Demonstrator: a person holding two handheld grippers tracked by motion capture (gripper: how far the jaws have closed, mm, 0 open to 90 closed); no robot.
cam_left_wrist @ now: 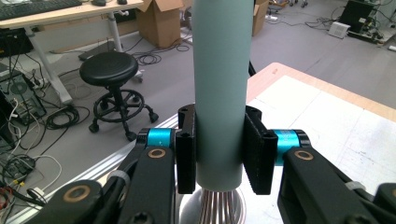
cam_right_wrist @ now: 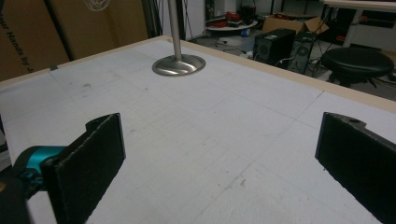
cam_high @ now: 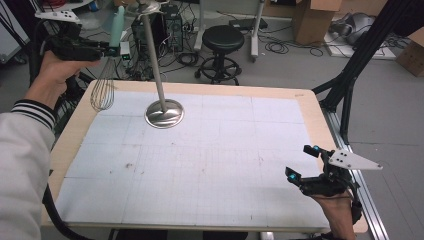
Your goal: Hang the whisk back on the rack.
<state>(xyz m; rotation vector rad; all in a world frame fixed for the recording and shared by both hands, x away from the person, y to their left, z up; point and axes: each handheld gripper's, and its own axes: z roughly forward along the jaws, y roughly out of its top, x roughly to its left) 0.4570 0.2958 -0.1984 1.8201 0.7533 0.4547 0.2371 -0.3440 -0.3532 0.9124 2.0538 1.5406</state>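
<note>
Holding a wire balloon whisk with a pale green cylindrical handle (cam_high: pixel 118 26), my left gripper (cam_high: pixel 114 49) is raised above the far left corner of the white gridded table mat (cam_high: pixel 210 165); both black jaws press flat against the handle, and the wire loops (cam_high: pixel 102 90) hang downward over the mat's edge. Just beside the whisk stands a polished metal stand with a round domed base (cam_high: pixel 164 113) and a slender upright pole. My right gripper (cam_high: pixel 301 163) rests low at the near right corner, jaws spread wide with nothing between them. A black round stool (cam_high: pixel 222 37) stands on the floor beyond.
</note>
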